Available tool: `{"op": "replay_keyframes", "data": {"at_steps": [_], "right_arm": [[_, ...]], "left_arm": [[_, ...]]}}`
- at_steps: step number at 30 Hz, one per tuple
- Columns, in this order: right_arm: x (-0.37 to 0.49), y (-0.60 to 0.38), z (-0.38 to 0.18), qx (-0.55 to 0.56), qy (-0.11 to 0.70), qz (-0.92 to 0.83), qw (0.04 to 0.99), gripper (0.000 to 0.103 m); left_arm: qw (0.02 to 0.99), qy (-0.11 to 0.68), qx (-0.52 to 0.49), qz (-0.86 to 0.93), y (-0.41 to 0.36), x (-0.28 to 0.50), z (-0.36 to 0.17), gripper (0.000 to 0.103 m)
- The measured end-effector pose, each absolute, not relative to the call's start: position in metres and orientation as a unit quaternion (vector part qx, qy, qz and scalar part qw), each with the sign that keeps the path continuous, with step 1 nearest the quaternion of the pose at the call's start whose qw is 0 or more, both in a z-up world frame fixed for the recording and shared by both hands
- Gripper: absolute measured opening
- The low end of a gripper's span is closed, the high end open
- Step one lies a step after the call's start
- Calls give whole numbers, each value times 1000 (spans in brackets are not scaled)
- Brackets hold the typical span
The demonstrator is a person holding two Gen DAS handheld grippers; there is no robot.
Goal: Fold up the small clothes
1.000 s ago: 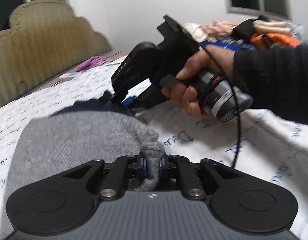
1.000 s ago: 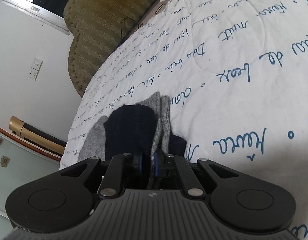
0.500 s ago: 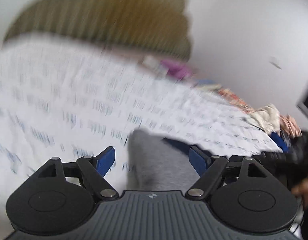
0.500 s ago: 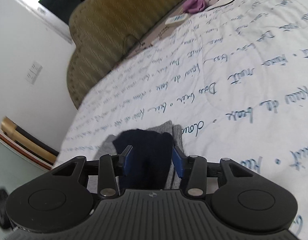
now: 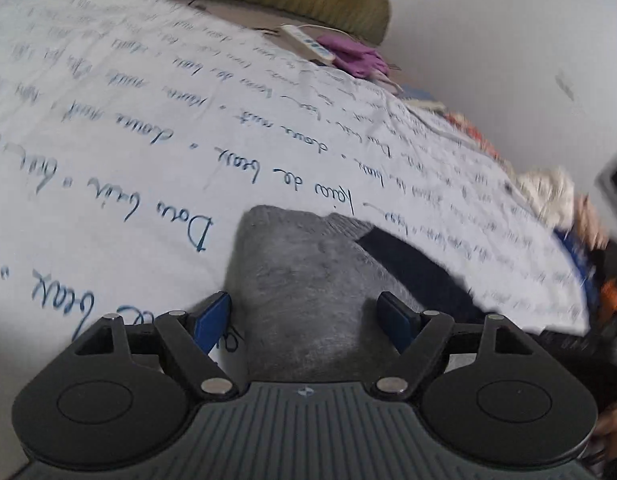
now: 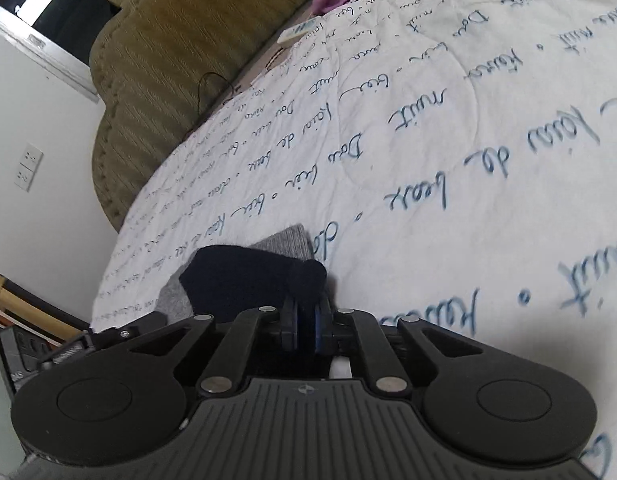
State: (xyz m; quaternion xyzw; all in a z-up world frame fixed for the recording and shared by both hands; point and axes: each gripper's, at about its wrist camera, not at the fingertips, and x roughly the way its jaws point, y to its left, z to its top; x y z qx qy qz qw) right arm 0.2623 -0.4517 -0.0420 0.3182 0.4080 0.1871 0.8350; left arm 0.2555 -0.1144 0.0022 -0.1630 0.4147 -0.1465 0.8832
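Now, from the left wrist view, the left gripper stands wide, narrowing slightly at this moment, and its blue pads do not press on anything. Between the jaws lies the grey sock, flat on the white quilt with blue handwriting. A dark navy sock lies partly under it, towards 2 o'clock. At 12 o'clock, far on the bed, I see a white remote beside a purple cloth. At 3 o'clock a heap of clothes is blurred.

From the right wrist view, the right gripper is closing and its jaws are almost together. The dark navy sock bunches right at the tips, but whether the pads pinch it I cannot tell. The grey sock shows behind it at 12 o'clock. An olive headboard stands at 11 o'clock.
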Motion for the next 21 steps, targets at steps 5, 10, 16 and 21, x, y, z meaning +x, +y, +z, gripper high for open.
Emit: {"op": "replay_keyframes", "data": {"at_steps": [5,10,16,21], "right_arm": [[231,-449,-25,335,389,172,841,52],[140,-460,-11,345,381,195,835,60],[70,-447,-19,358,402,220,813,39],[70,-434,-23,365,410,201,812,11]], "left_arm": [[893,405,-140,-136,-103,235,17,76],[873,432,-151,-171,-72,160,16,76],[870,436,-107,-201,-84,92,5,76],[858,453,-134,-203,-82,102,7,29]]}}
